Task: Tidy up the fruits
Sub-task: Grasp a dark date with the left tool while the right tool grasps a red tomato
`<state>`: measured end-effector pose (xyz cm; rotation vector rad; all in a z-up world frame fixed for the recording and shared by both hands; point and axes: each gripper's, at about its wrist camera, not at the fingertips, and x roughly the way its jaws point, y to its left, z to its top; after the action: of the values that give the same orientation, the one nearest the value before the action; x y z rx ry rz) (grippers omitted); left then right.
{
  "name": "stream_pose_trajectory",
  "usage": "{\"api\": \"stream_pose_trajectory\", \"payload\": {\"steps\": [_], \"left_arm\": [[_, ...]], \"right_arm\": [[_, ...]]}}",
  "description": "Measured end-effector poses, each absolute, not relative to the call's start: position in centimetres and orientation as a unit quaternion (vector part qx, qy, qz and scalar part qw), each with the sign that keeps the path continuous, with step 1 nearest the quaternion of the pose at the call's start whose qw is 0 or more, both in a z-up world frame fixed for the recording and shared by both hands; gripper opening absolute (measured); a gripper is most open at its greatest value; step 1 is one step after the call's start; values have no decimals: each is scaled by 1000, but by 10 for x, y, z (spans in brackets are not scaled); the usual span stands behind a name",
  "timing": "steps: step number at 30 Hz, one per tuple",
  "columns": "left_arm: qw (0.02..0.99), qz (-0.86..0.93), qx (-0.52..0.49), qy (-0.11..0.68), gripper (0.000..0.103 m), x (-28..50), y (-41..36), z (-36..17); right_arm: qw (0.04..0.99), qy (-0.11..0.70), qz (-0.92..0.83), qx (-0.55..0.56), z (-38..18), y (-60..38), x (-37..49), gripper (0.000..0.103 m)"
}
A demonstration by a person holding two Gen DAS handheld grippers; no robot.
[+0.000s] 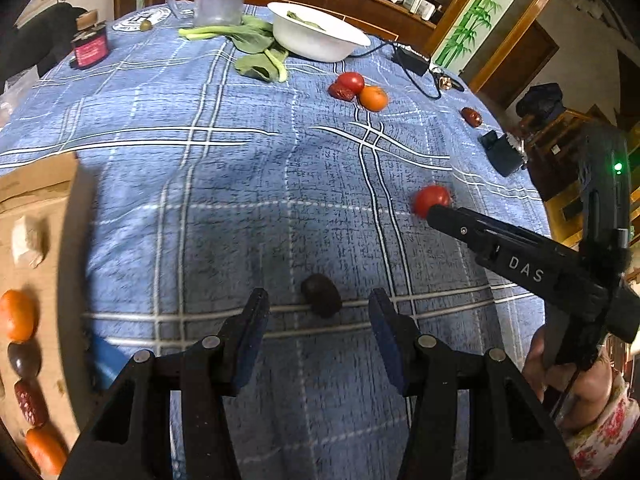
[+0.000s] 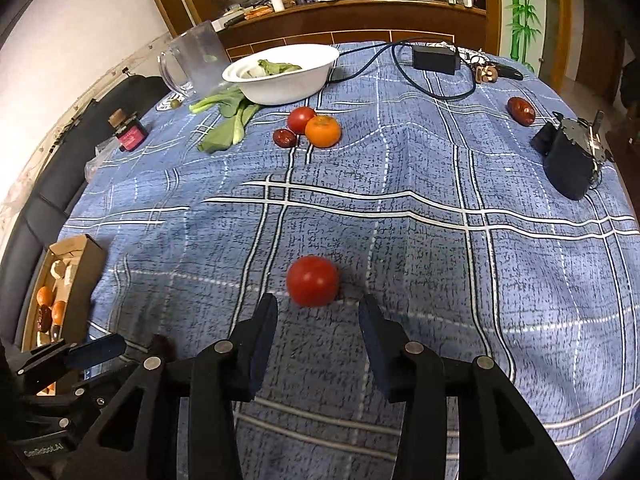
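My left gripper is open just above the blue checked cloth, with a dark brown date lying between its fingertips. My right gripper is open, and a red tomato lies just ahead of its fingertips; the same tomato shows in the left wrist view. A cardboard box at the left holds oranges and dates. Farther off lie a tomato, an orange, a date and a lone date.
A white bowl with greens, loose bok choy, a clear jug, a small jar, a power adapter with cable and a black device stand on the table.
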<state>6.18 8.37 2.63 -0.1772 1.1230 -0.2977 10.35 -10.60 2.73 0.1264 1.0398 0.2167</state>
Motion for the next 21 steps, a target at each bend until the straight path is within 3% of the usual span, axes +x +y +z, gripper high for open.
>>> {"api": "stream_pose_trajectory", "payload": {"steps": [5, 7, 8, 11, 12, 13, 21], "left_arm": [[835, -138, -53, 530, 49, 67, 69, 18], [837, -137, -40, 529, 35, 68, 64, 18], [838, -133, -34, 529, 22, 68, 63, 17], [840, -128, -26, 526, 22, 65, 63, 17], [842, -123, -26, 525, 22, 64, 64, 17], [842, -121, -28, 525, 22, 64, 66, 18], [849, -109, -55, 515, 22, 49, 90, 37]], "right_arm": [[860, 498, 102, 36, 23, -97, 110, 45], [860, 500, 99, 29, 21, -94, 113, 45], [860, 500, 97, 26, 20, -93, 114, 45], [862, 497, 93, 15, 18, -89, 116, 44], [863, 496, 94, 11, 18, -87, 117, 34], [863, 497, 94, 8, 18, -86, 117, 31], [862, 497, 98, 33, 28, -89, 103, 31]]}}
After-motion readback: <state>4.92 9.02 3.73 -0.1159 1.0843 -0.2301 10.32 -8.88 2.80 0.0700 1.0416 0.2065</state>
